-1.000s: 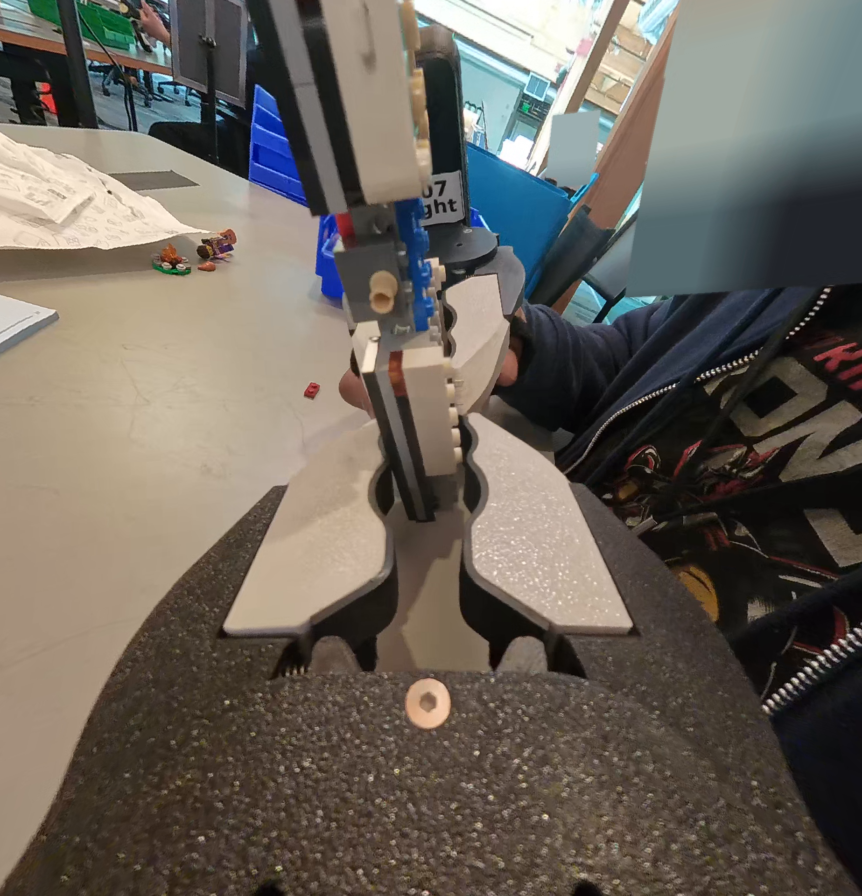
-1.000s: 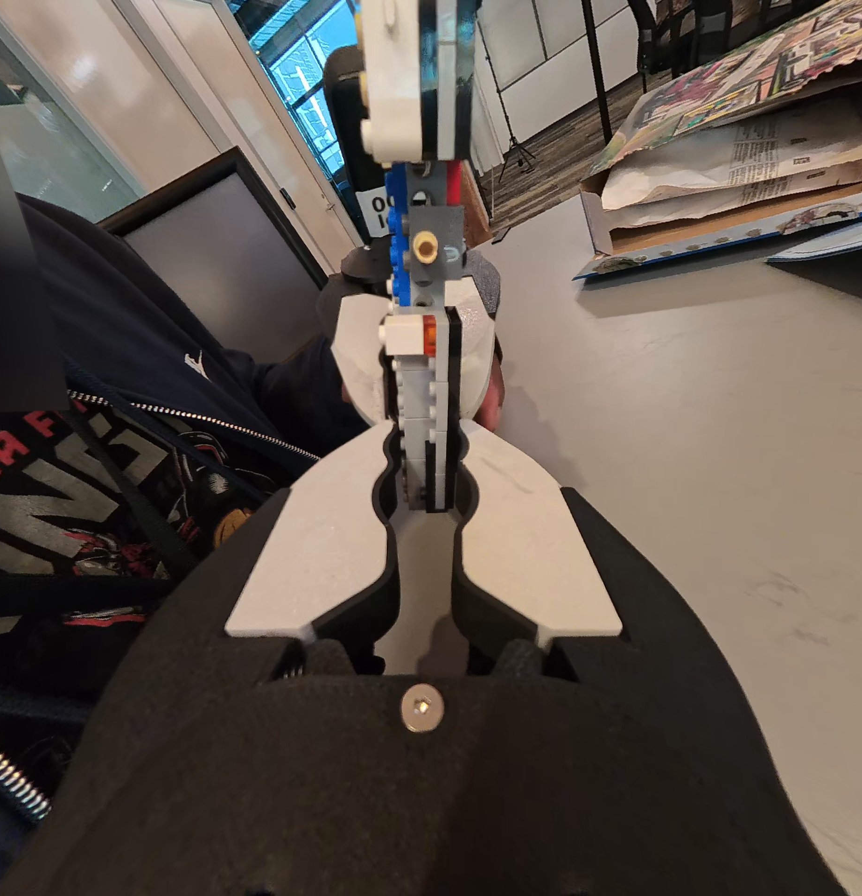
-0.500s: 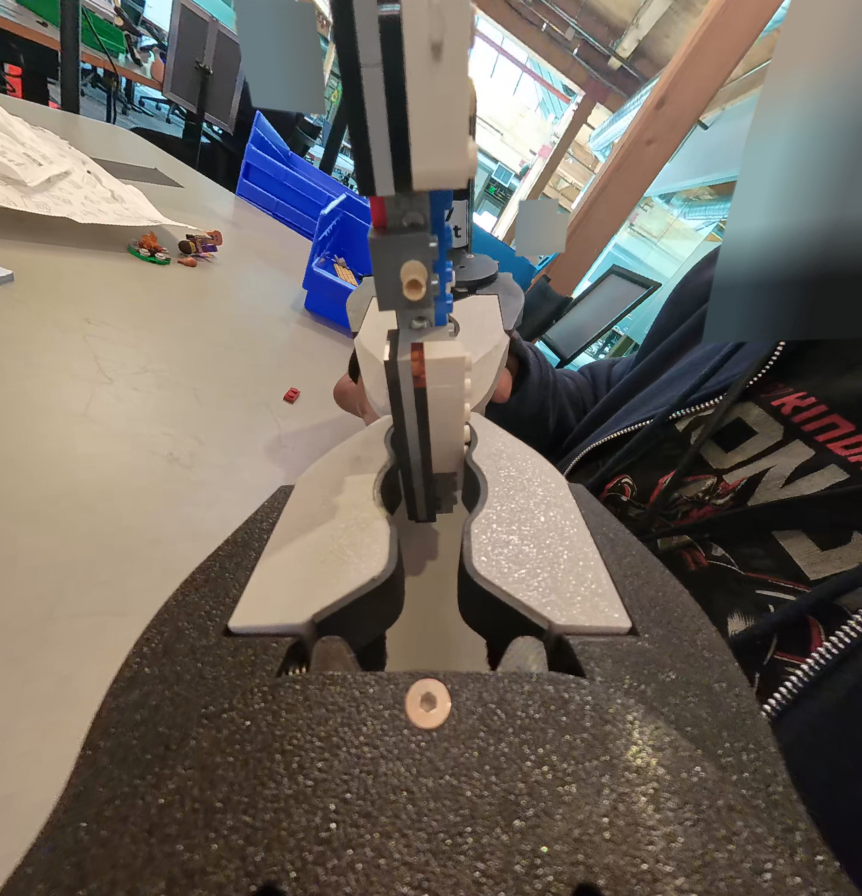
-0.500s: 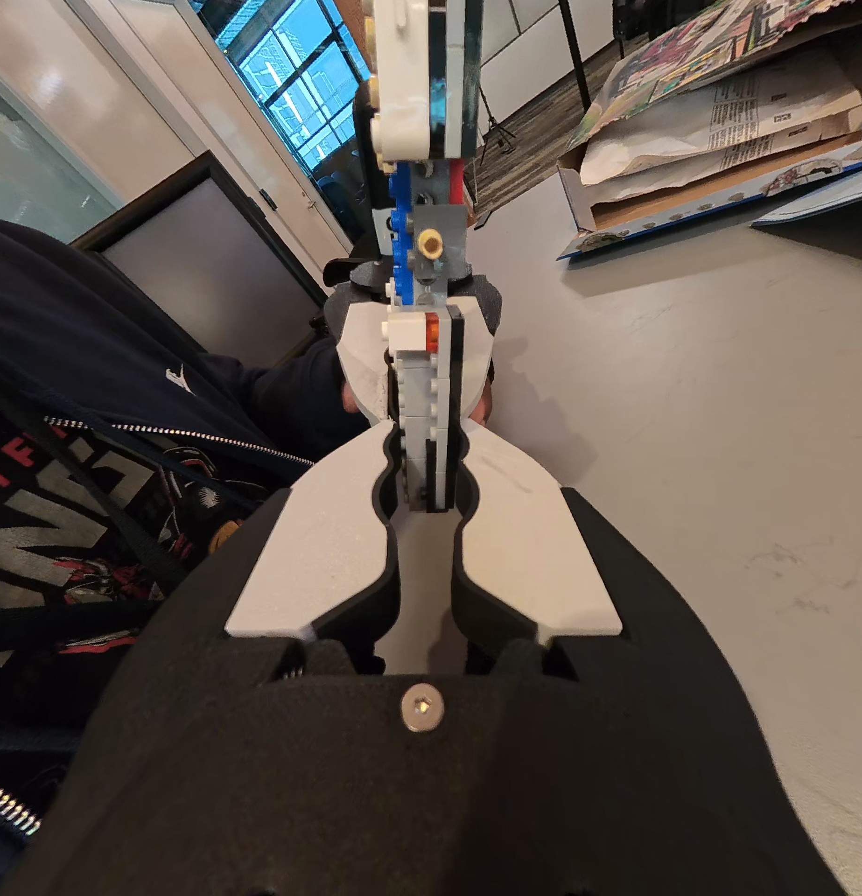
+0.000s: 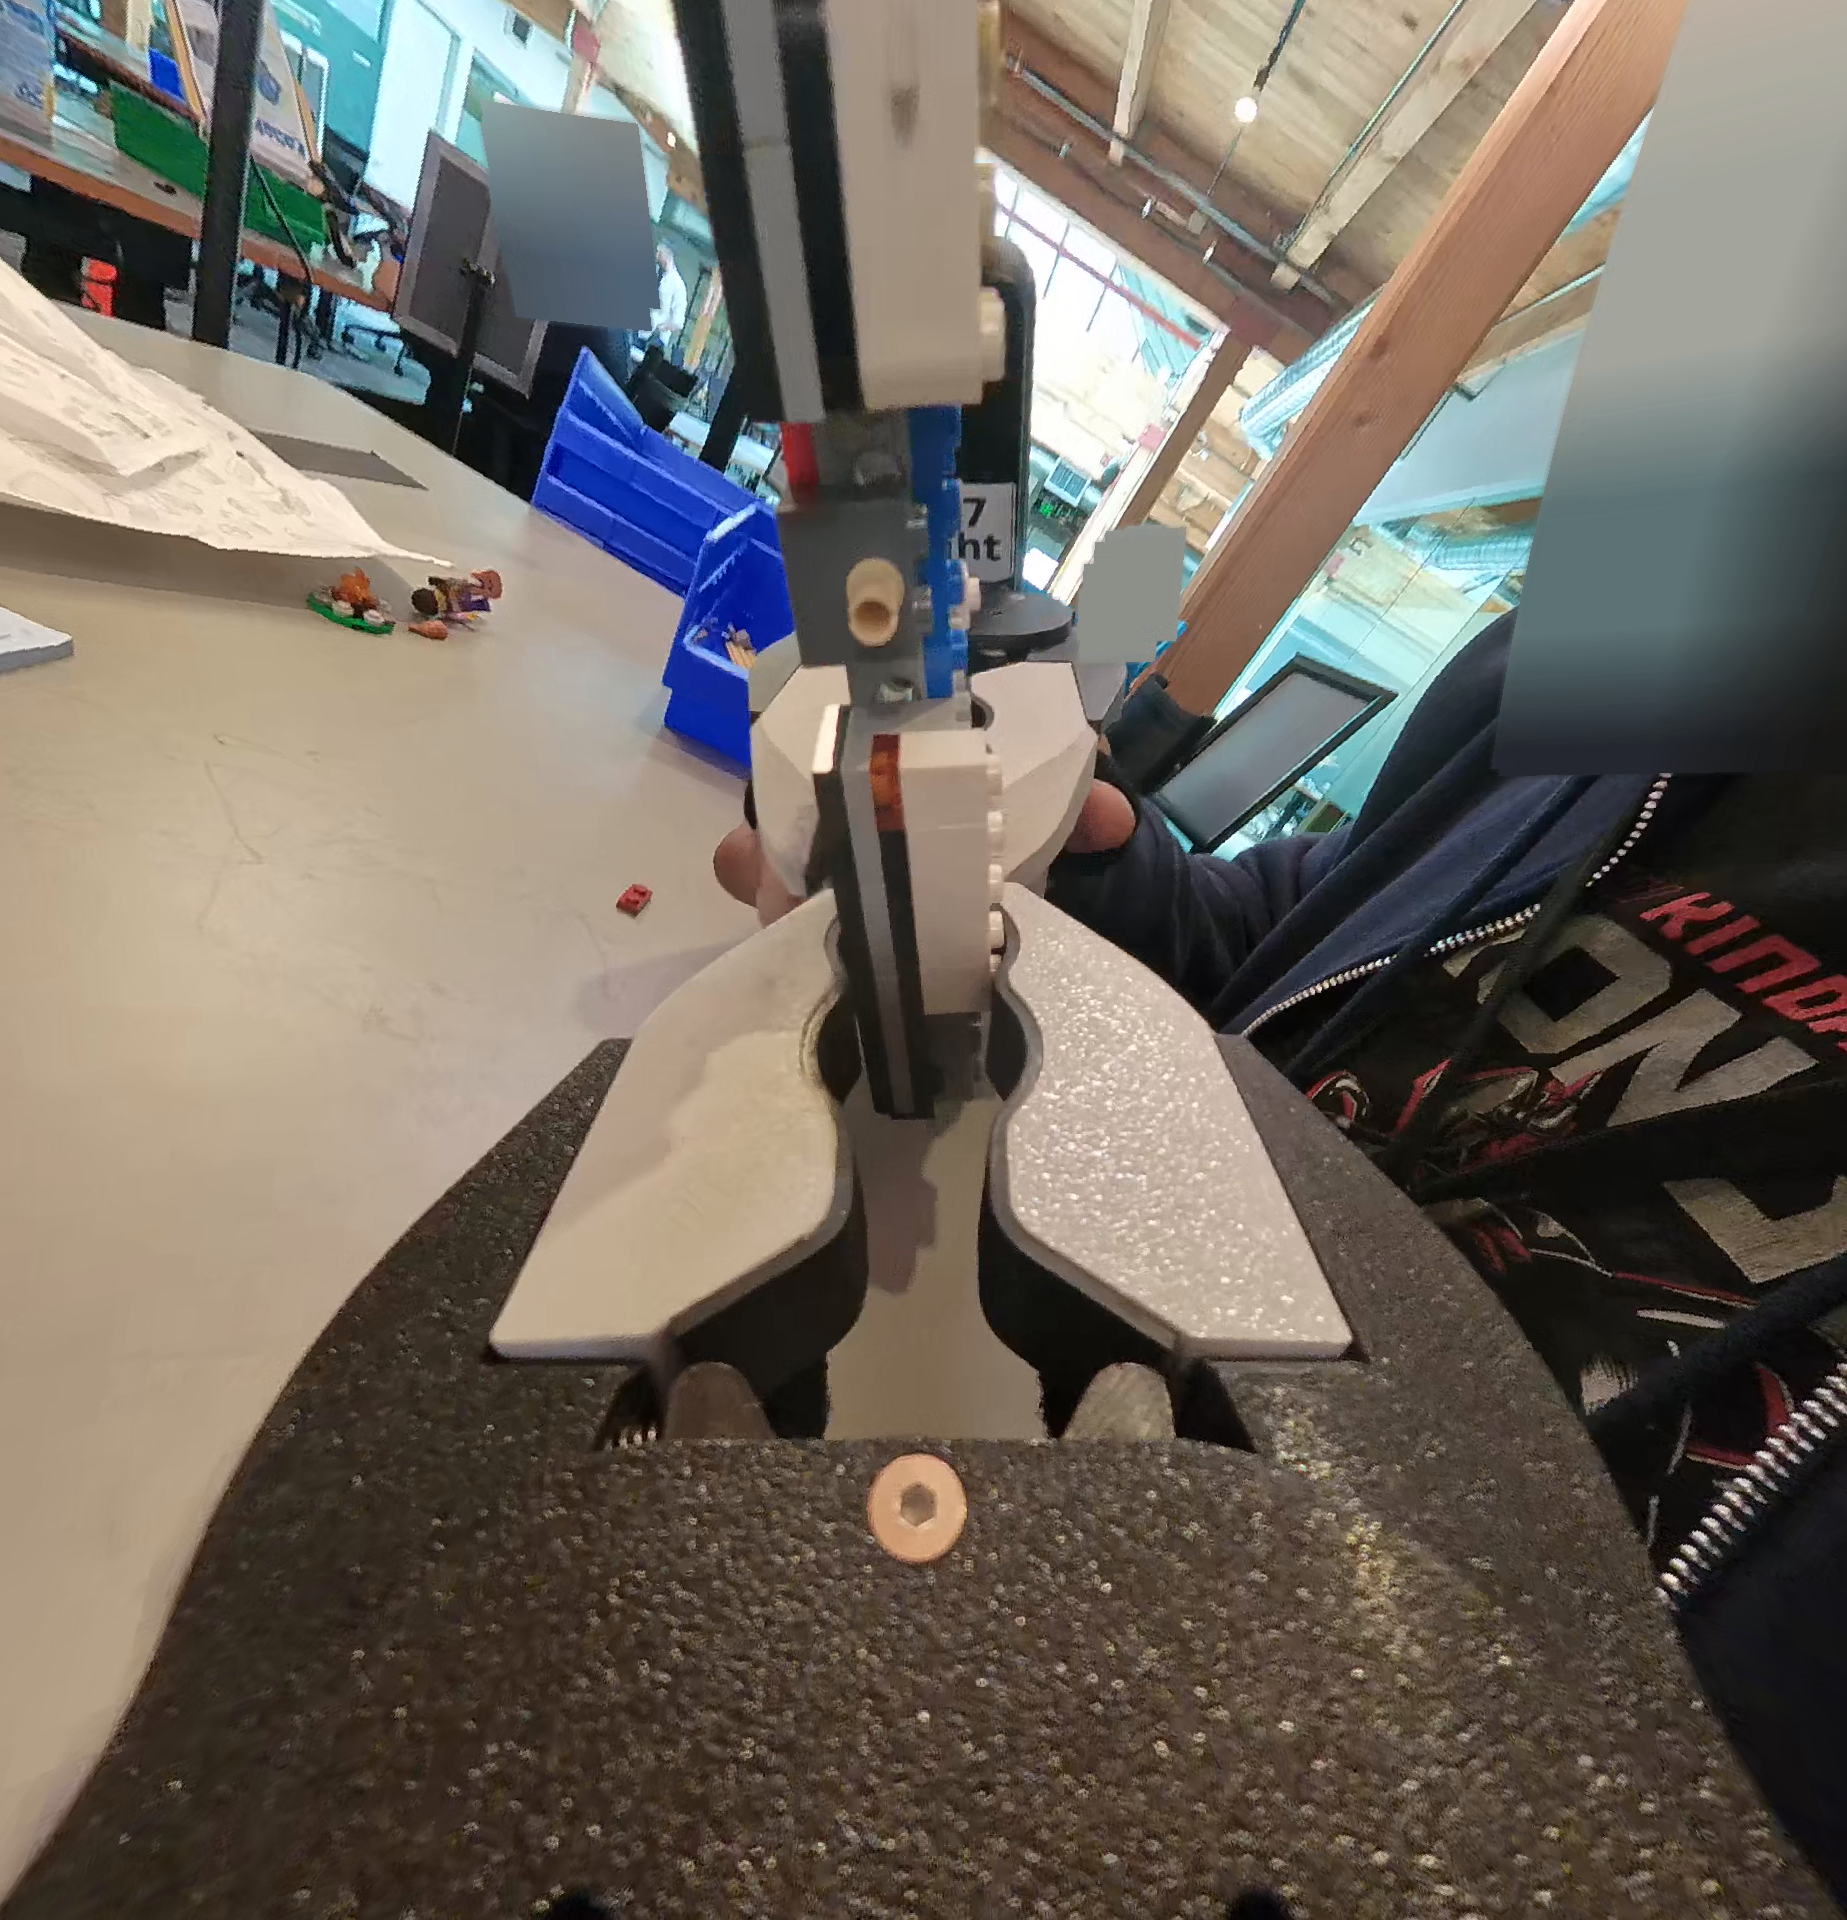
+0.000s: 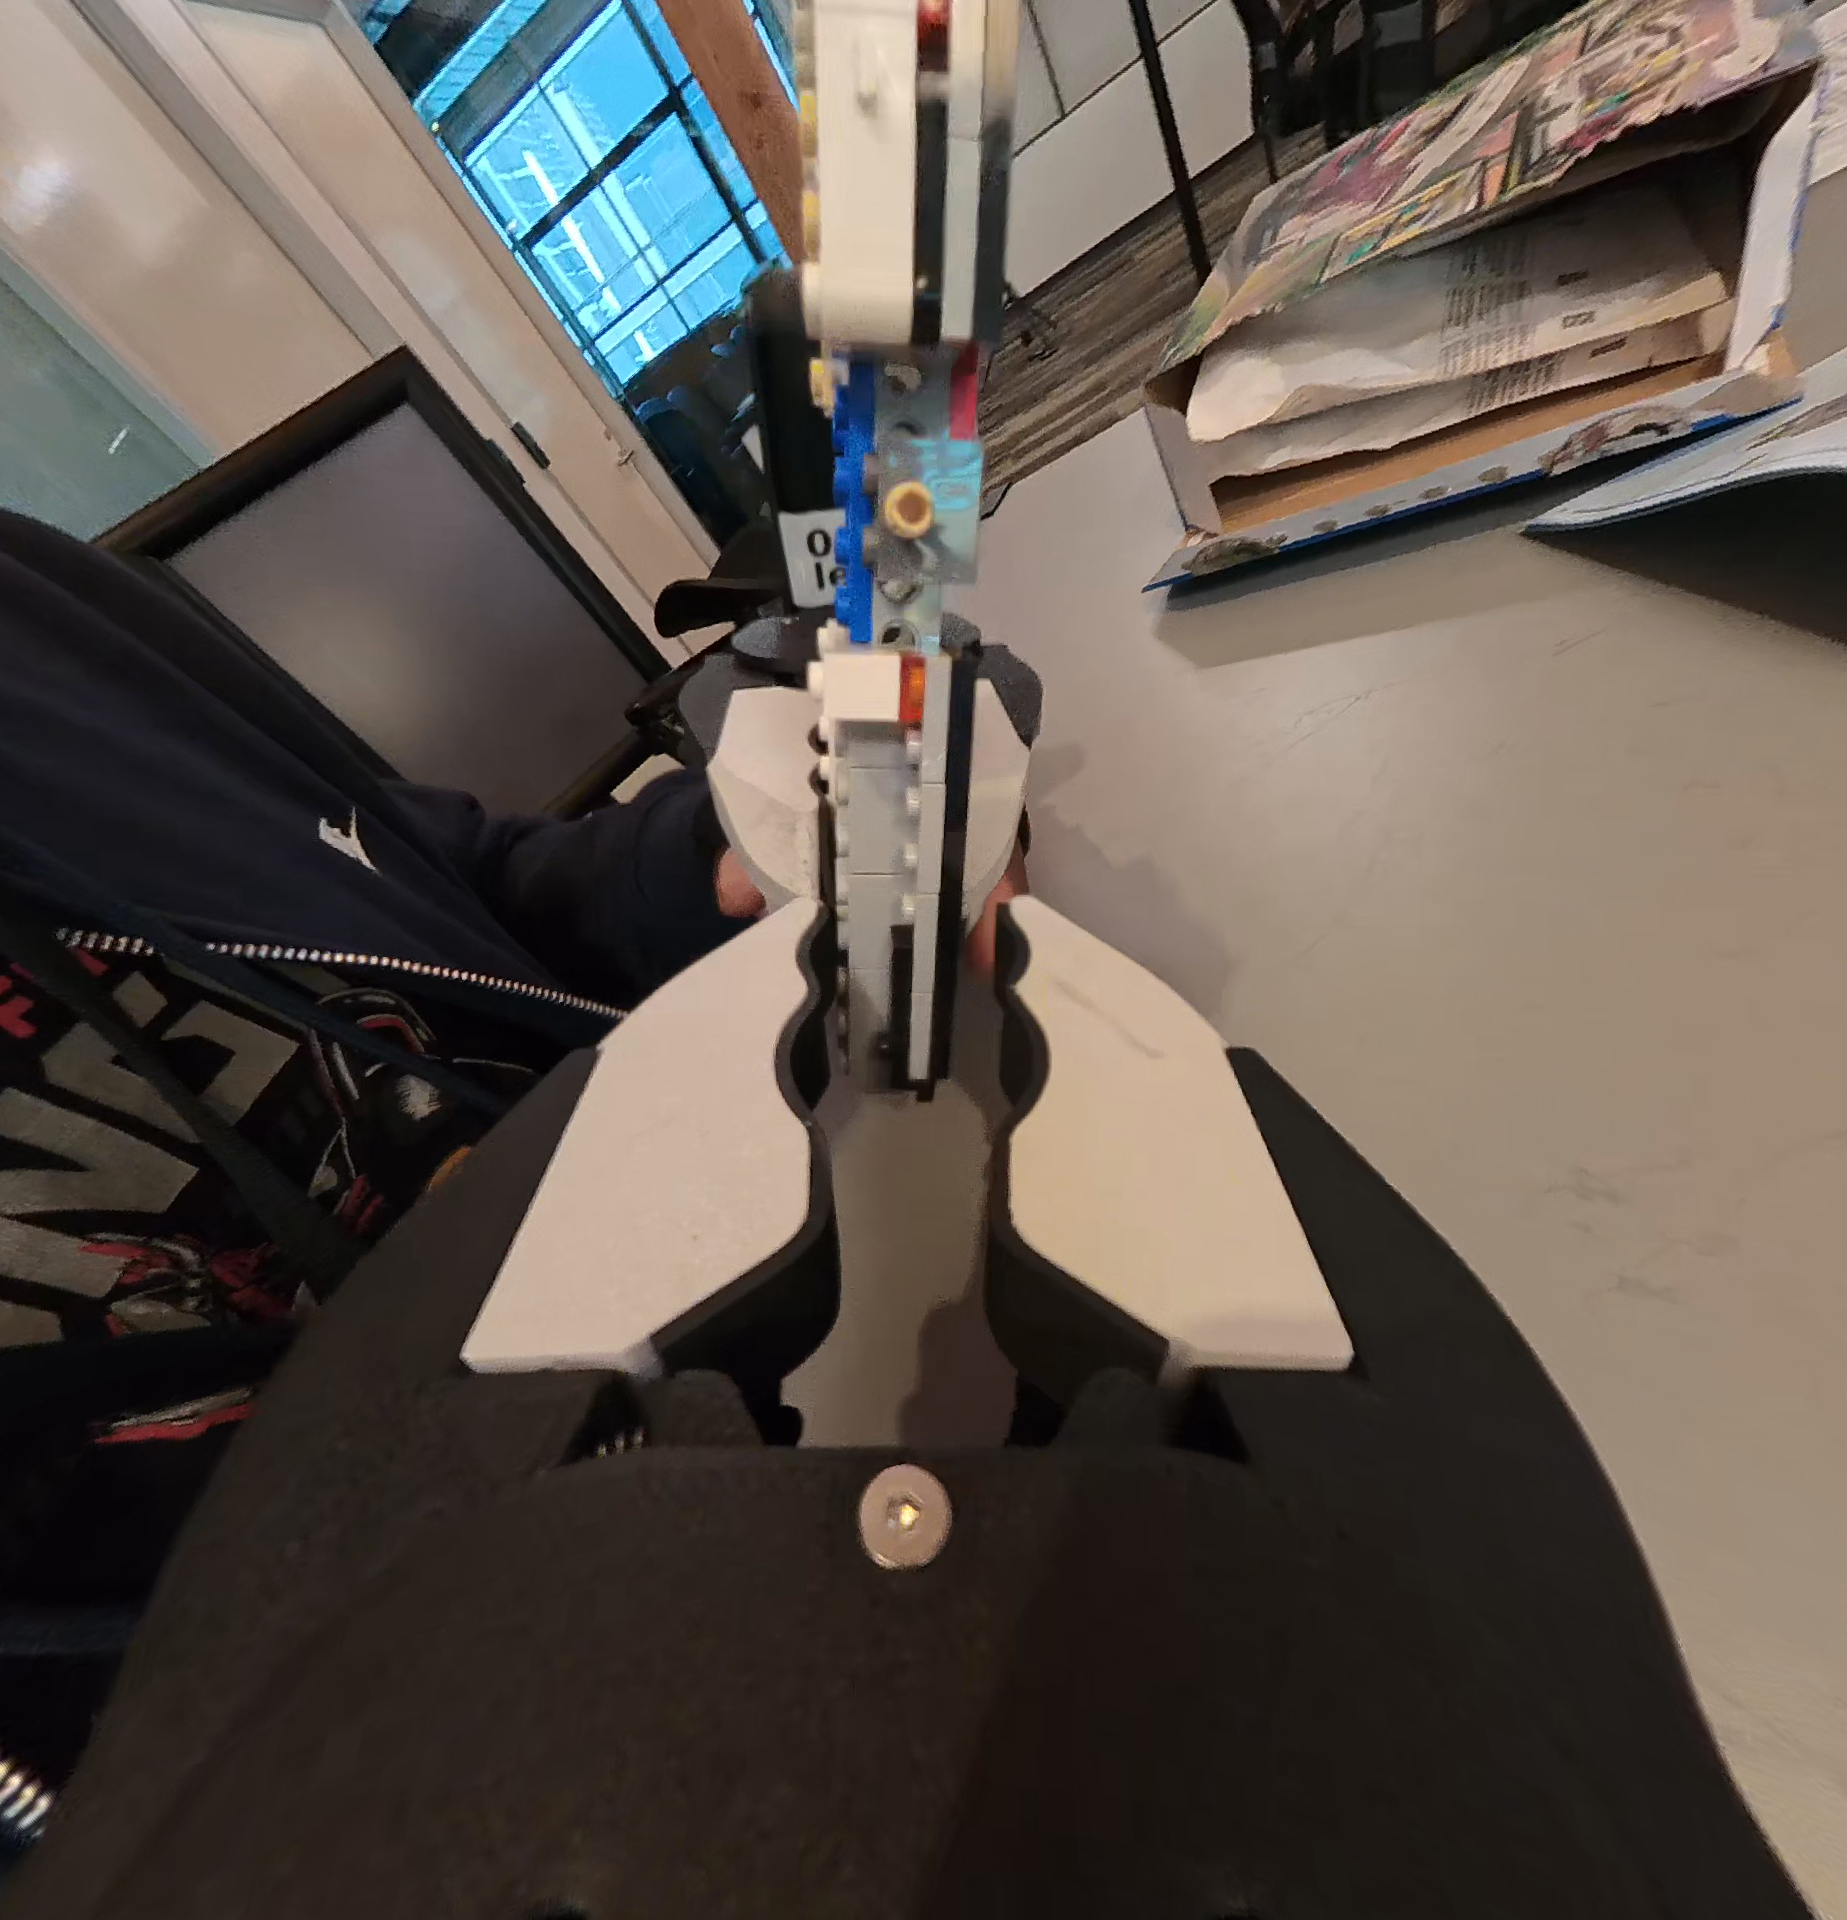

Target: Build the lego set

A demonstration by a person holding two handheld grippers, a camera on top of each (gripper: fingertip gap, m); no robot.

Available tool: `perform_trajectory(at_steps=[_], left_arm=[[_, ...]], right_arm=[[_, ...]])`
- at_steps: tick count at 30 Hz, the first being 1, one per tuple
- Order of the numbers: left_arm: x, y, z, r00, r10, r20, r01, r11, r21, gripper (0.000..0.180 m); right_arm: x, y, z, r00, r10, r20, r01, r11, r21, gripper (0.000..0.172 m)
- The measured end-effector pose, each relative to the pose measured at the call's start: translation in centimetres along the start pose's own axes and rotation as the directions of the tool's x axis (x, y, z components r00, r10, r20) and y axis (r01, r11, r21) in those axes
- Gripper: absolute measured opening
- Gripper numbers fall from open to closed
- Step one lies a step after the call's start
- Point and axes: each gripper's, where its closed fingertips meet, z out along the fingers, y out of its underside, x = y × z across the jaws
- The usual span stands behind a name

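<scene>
Your left gripper point(image 5: 914, 935) is clenched on the lower end of the upright white, grey and black brick model point(image 5: 929, 831), pads pressing both faces. Your right gripper point(image 6: 914, 935) brackets the same end from the opposite side, released: its right pad stands clear. The model is held above the tabletop point(image 5: 275, 883), near the edge on your side. A red piece point(image 5: 635, 899) lies just beside it.

Grey table point(image 5: 275, 883) with papers point(image 5: 119, 457), small red brick point(image 5: 635, 898), cardboard box point(image 6: 1470, 343).
</scene>
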Motion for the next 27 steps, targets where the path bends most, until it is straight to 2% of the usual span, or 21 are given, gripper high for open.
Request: perform_trajectory(at_steps=[4, 8, 11, 15, 22, 24, 27], left_arm=[[-0.5, -0.6, 0.1, 1.0, -0.025, 0.011, 0.024, 0.997, 0.076, 0.021], [-0.9, -1.5, -0.2, 0.999, -0.047, 0.024, 0.042, 0.987, 0.158, 0.02], [-1.4, -2.5, -0.4, 0.996, -0.081, 0.038, 0.069, 0.965, 0.254, 0.02], [-1.9, -3.8, -0.7, 0.987, -0.161, 0.025, 0.137, 0.9, 0.413, 0.02], [-1.8, -4.5, -0.4, 0.978, -0.208, -0.016, 0.179, 0.797, 0.577, 0.02], [-1.8, -4.5, -0.3, 0.975, -0.22, -0.028, 0.194, 0.782, 0.593, 0.02], [-1.5, -4.4, 0.0, 0.977, -0.211, -0.039, 0.191, 0.776, 0.602, 0.02]], right_arm=[[0.2, -1.0, -0.9, 1.0, 0.025, -0.01, -0.024, 0.997, 0.075, 0.038], [0.9, -2.2, -2.2, 0.995, 0.096, -0.024, -0.089, 0.975, 0.206, 0.046], [1.6, -2.7, -3.1, 0.986, 0.162, -0.05, -0.137, 0.937, 0.322, 0.051], [2.0, -2.3, -2.5, 0.953, 0.298, -0.052, -0.243, 0.857, 0.455, 0.056], [1.5, -2.6, -0.5, 0.933, 0.356, -0.046, -0.273, 0.786, 0.554, 0.05], [1.6, -3.1, -0.9, 0.934, 0.353, -0.056, -0.253, 0.763, 0.596, 0.042], [1.4, -3.4, -0.8, 0.941, 0.331, -0.076, -0.224, 0.772, 0.595, 0.036]])
